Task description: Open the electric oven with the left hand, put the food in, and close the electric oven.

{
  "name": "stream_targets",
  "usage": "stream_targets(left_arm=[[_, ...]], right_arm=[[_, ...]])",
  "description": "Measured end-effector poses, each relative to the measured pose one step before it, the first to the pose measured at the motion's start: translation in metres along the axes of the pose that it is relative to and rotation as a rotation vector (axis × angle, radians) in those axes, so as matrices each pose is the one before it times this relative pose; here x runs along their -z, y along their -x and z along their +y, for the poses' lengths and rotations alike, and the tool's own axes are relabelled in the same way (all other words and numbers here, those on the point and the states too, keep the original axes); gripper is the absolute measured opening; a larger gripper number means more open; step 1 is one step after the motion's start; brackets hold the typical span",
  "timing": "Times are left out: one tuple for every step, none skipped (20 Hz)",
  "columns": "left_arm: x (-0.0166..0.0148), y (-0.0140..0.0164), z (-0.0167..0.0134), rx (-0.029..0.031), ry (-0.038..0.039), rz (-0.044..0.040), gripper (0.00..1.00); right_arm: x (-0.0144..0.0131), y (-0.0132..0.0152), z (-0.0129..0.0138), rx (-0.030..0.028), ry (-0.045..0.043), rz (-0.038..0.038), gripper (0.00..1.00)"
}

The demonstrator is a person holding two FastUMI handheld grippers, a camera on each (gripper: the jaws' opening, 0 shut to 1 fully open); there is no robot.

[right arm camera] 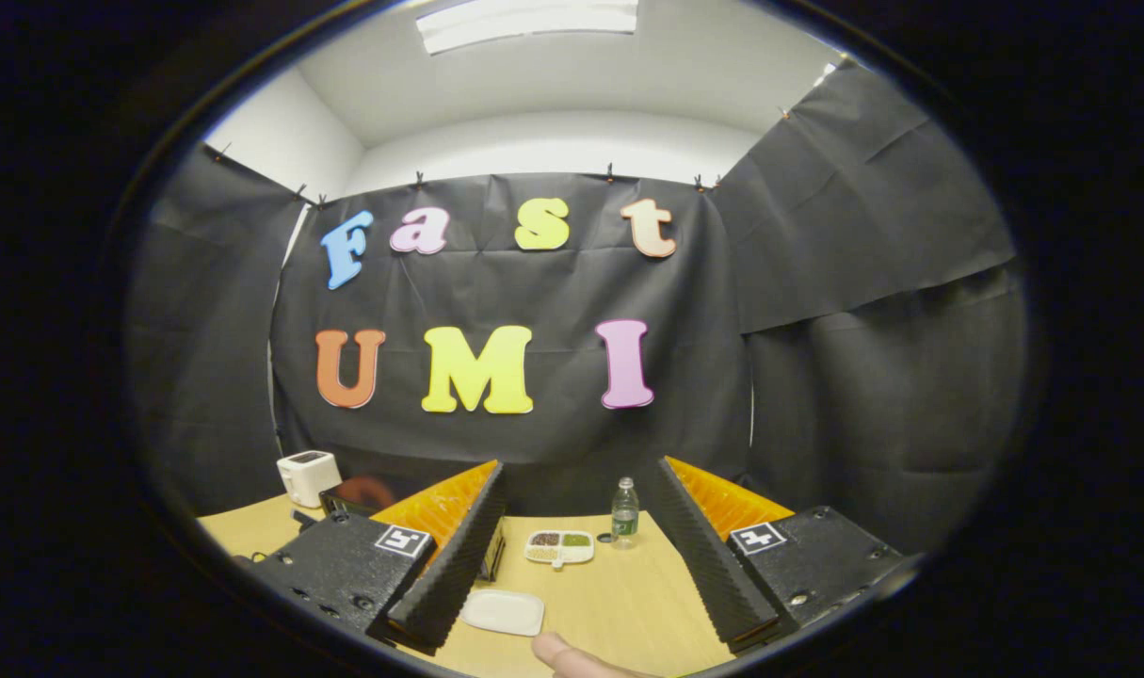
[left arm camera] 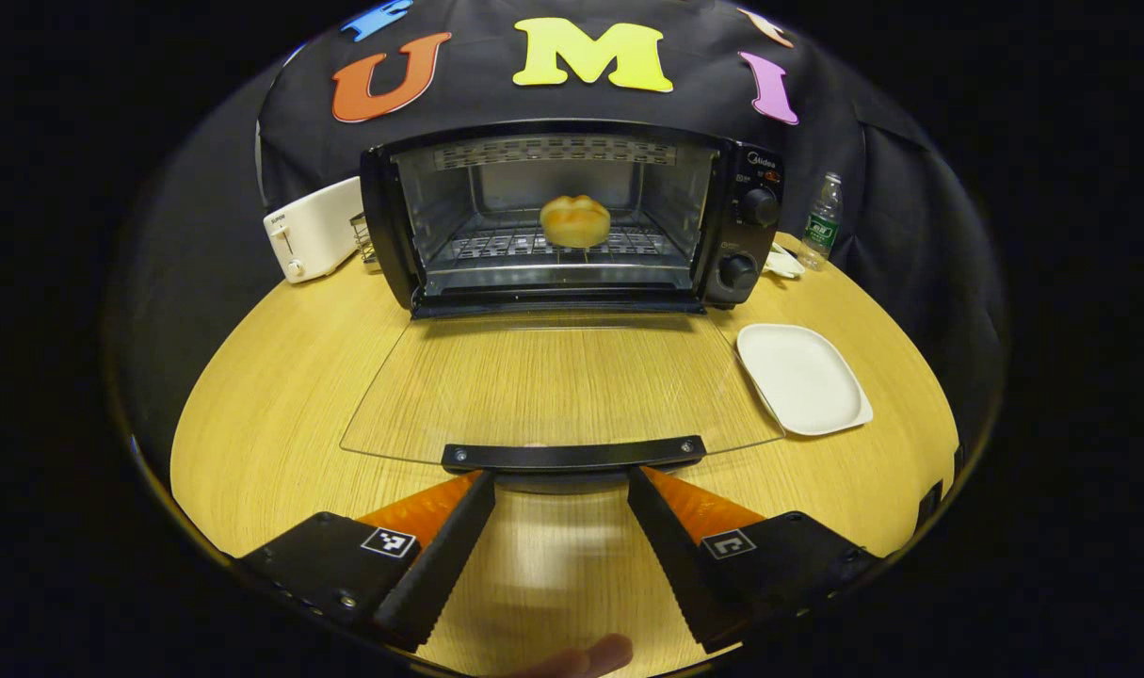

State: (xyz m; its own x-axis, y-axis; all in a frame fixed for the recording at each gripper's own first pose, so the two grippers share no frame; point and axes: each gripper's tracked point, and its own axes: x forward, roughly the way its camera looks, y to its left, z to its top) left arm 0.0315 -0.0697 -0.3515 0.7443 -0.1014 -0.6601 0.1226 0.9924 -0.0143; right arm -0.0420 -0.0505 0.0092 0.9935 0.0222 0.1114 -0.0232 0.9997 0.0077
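Wooden tabletop (left arm camera: 280, 414) fills the near part of the left gripper view, and the left gripper (left arm camera: 560, 485) sits low over it with its two fingers spread apart, their tips at the black handle (left arm camera: 572, 456) of the oven's glass door (left arm camera: 553, 386); I cannot tell whether they touch it. A fingertip (left arm camera: 590, 657) shows at the very bottom edge. That door lies folded flat toward the near side, with the wood grain visible through it. To the right of the door rests a white square plate (left arm camera: 802, 377), bare. Farther back stands the black oven (left arm camera: 572, 217), its cavity open, and a round golden bun (left arm camera: 575, 220) sits on the wire rack (left arm camera: 496, 247) inside, near the middle. Two knobs (left arm camera: 758, 206) are on the oven's right panel. A white toaster (left arm camera: 313, 231) stands to the left of the oven, and a water bottle (left arm camera: 822, 221) stands to the right, at the far edge of the table. In the right gripper view, the right gripper (right arm camera: 576, 537) is raised and aimed at the booth wall, its fingers wide apart and holding nothing. Between them, lower down, lie the plate (right arm camera: 502, 612), a small divided dish (right arm camera: 559, 547) and the bottle (right arm camera: 624, 513), with the toaster (right arm camera: 308, 476) far to the left.
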Motion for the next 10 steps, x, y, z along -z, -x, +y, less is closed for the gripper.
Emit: stream_targets(left_arm=[[-0.00157,0.00122,0.00007,0.00052,-0.00181,-0.0011,0.94],[-0.00177,0.00126,0.00027,0.0004,0.00266,-0.00263,0.94],[-0.00193,0.00159,-0.00028,-0.00034,0.00129,-0.00398,0.94],[-0.00234,0.00221,0.00029,-0.00028,-0.0015,-0.00952,0.94],[-0.00327,0.00235,-0.00071,-0.00113,-0.0037,-0.01343,0.94],[-0.00342,0.00138,0.00028,-0.00128,-0.00378,-0.01192,0.94],[-0.00344,0.00164,0.00067,-0.00046,0.00429,-0.00682,0.94],[-0.00374,0.00201,0.0001,0.0004,0.00772,-0.00828,0.94],[-0.00307,0.00199,-0.00115,-0.00031,-0.0011,-0.00534,0.94],[-0.00358,0.00151,0.00027,-0.00071,-0.00041,-0.00996,0.94]], right_arm=[[-0.00128,-0.00062,-0.00046,0.00309,-0.01101,-0.00552,0.94],[0.00002,-0.00092,-0.0009,0.00236,-0.00546,-0.00054,0.94],[0.00295,-0.00041,0.00056,-0.00079,-0.00404,0.00225,1.0],[0.00067,-0.00009,0.00089,-0.00223,-0.00418,0.00121,0.94],[0.00161,-0.00027,-0.0005,0.00004,-0.00145,0.00449,0.94],[0.00062,-0.00091,-0.00123,0.00118,-0.00221,0.00096,0.94],[-0.00104,0.00018,-0.00056,0.00234,-0.00195,-0.00175,0.95],[-0.00056,-0.00042,-0.00039,0.00363,0.00255,-0.00089,0.94],[0.00126,-0.00005,-0.00102,0.00214,0.00158,-0.00138,0.94],[-0.00141,-0.00034,0.00038,-0.00048,-0.00303,-0.00226,0.94]])
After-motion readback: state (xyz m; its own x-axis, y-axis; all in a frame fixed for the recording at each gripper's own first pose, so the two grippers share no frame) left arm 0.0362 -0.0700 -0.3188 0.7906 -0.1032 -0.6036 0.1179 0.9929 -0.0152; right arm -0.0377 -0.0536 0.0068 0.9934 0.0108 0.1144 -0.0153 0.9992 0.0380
